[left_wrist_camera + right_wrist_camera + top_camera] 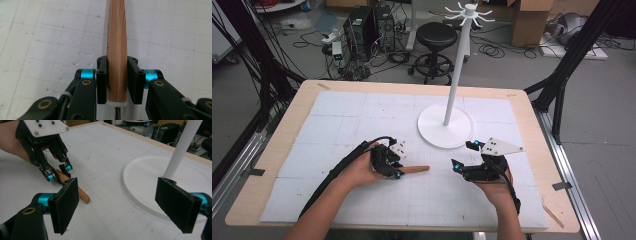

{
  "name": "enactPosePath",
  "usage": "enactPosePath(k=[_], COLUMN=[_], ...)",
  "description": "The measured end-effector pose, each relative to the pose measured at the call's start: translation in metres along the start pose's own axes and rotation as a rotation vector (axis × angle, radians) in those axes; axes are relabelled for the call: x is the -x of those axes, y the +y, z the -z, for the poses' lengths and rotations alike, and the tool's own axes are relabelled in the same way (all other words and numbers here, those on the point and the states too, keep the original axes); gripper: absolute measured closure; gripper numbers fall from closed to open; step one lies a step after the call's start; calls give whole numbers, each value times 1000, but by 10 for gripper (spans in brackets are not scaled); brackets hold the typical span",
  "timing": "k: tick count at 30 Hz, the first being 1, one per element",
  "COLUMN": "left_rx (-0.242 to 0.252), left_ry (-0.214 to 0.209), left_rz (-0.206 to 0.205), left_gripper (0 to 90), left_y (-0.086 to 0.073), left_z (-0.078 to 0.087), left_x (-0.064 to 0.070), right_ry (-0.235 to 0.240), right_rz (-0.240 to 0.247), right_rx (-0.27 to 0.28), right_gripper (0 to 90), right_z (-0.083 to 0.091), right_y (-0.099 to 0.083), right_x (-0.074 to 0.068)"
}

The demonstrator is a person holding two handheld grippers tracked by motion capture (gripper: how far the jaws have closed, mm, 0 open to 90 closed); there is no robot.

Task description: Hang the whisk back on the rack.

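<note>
Jaws of left gripper (117, 80) clamp wooden handle (117, 47); right gripper (125, 205) gapes.

overhead forward-down, two close tool-mounted views

A wooden table (272, 150) stands in front of me, topped by a white gridded mat (362, 115) that leaves a bare wood border on every side. Behind its far edge a black round stool (436, 35) sits on a wheeled base. To the stool's left, black computer towers (367, 27) stand on the grey floor among tangled cables (312, 37), with a white power strip (332, 36) nearby. Cardboard boxes (529, 20) are stacked at the far right, and black frame struts (572, 55) slant down beside the table's right edge
</note>
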State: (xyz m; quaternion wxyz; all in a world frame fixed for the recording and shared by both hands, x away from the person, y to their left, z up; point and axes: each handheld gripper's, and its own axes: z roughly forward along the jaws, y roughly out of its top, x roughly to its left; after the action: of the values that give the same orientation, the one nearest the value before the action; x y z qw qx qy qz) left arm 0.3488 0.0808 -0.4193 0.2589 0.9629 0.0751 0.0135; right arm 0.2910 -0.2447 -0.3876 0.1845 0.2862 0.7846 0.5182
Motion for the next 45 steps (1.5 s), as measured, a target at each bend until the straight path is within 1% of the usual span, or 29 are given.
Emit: enactPosePath(k=[4, 5, 7, 10, 13, 15, 18, 22, 23, 24, 28, 31, 35, 39, 40, 43, 45], left_rx=[0, -9, -14, 3, 89, 132, 180, 242, 261, 290, 365, 394, 446, 500, 503, 530, 536], left_ry=[1, 1, 12, 17, 16, 19, 26, 32, 28, 23, 9, 15, 23, 28, 33, 29, 31], left_rz=[0, -6, 0, 9, 42, 59, 69, 63, 63, 67, 61, 55, 65, 66, 63, 62, 58], left_gripper=[727, 728, 728, 729, 729, 729, 729, 729, 729, 729, 729, 729, 729, 730, 729, 730, 729], left_y=[0, 0, -1, -3, -4, -4, -4, 1, 3, 5, 12, 17, 26, 35, 37, 46, 51], left_z=[0, 2, 4, 12, 27, 36, 49, 63, 67, 70, 82, 89, 99, 110, 112, 120, 124], left_x=[0, 0, 0, -2, -4, -6, -7, -6, -6, -6, -7, -9, -14, -20, -21, -25, -28], right_ry=[-2, -3, -4, -4, -1, -2, -3, 0, 0, 1, -2, -1, -5, -5, -6, -7, -6], right_rz=[1, 1, 0, -1, -6, -4, 2, -3, -3, -3, 2, 3, 4, 8, 9, 7, 4], right_rx=[0, 0, 0, 0, -4, -6, -3, -9, -9, -9, -4, -1, -2, -3, -2, -2, -4], right_gripper=[186, 186, 187, 187, 188, 188, 188, 188, 188, 188, 189, 189, 189, 189, 190, 189, 189], right_z=[0, 0, 0, 0, 0, 0, -1, -1, -1, -1, 0, 1, 1, 1, 1, 1, 2], right_y=[0, 0, 0, 0, 0, 0, 0, 0, 0, 0, 0, 0, 0, 0, 0, 0, 0], right_x=[0, 0, 1, 1, 0, 0, 0, -1, -1, -1, 0, 0, 0, -1, 0, 0, -1])
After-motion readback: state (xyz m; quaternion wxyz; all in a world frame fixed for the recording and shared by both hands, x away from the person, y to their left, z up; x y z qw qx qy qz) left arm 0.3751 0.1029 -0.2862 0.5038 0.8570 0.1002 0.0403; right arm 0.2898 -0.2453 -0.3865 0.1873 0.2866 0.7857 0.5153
